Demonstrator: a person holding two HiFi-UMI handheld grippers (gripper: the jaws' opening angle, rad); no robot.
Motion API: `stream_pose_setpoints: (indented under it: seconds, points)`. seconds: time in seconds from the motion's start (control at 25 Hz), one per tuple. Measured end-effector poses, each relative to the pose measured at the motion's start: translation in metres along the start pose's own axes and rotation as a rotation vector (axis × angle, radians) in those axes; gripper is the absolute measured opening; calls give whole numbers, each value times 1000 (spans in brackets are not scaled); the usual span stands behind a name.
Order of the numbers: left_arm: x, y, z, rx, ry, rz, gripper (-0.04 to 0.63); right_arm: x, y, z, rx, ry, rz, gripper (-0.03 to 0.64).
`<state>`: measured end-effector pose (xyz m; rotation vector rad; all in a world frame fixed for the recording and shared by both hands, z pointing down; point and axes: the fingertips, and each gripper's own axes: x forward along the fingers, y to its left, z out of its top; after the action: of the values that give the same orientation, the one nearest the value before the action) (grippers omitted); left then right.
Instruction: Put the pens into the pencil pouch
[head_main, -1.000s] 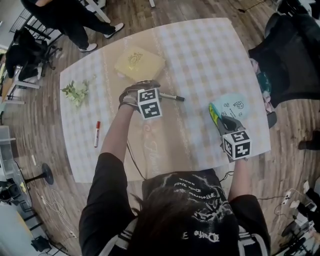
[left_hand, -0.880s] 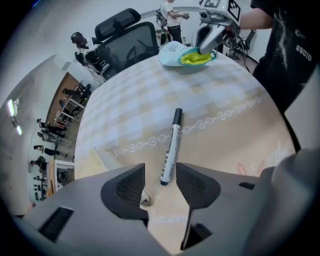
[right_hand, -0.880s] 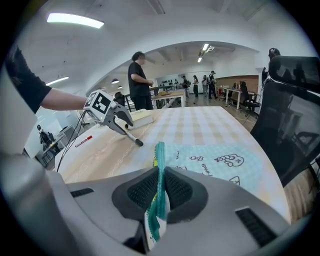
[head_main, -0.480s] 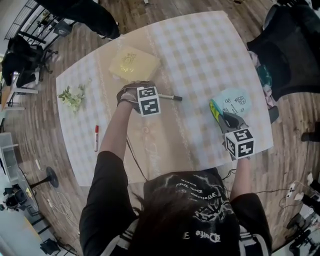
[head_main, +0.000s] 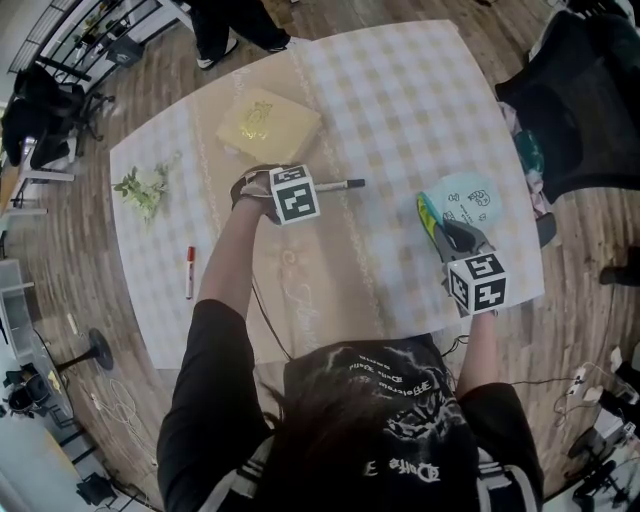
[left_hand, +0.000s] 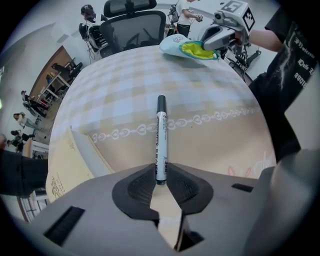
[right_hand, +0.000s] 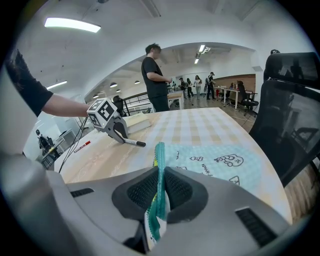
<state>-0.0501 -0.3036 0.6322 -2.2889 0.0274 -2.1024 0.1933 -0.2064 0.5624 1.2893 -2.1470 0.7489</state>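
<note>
Seen from over the person's shoulder, the left hand-held gripper (left_hand: 160, 181) points straight down near the middle of the table (head_main: 400, 100), which is covered in a pale checked cloth. Its jaws have just been closing and now pinch the tail end of a white marker pen with a black cap (left_hand: 160, 134). The pen lies flat on the cloth, with its cap toward 3 o'clock.

Out at the 4 o'clock edge of the table, the right hand-held gripper (right_hand: 160, 192) is clenched on the teal zip edge of a pale blue fabric pencil pouch with small cartoon prints (head_main: 466, 207). The pouch rests on the cloth with its mouth lifted, showing a yellow-green lining. Pen and pouch are well apart.

A second white marker with a red cap (head_main: 189, 272) lies alone on the table at 8 o'clock. A sprig of green leaves (head_main: 145, 188) sits at 9 o'clock, and a flat pale yellow book (head_main: 268, 125) lies at 11 o'clock, just beyond the left hand-held gripper. A black office chair (head_main: 585, 100) stands off the table at 2 o'clock.
</note>
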Motion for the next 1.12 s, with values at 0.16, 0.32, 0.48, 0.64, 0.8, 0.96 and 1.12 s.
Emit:
stream_pose_setpoints:
  seconds: [0.16,0.32,0.48,0.64,0.8,0.96,1.12]
  points:
    - [-2,-1,0,-47,-22,5,81,-1,-1,1,-6,4,-7,41]
    - [-8,-11,2,-72,-47,2,81,-8,-4,-1,34,-4,-23,41]
    - [-27,-16,3,-128,-110,30,81,-8,-7,5,118,-25,-25,41]
    - [-41,-40,-1,-115,-115,28,81,-14,-5,9,121,-37,-43,40]
    - [-63,-47,-6,-66,-103,8,81,-8,2,31,198,-68,-24,40]
    - [-69,-94,11,1,-80,12,81,-20,15,1,191,-69,-18,41]
    - [-82,-109,72,70,-90,57,81,-46,-5,-2,192,-86,-18,40]
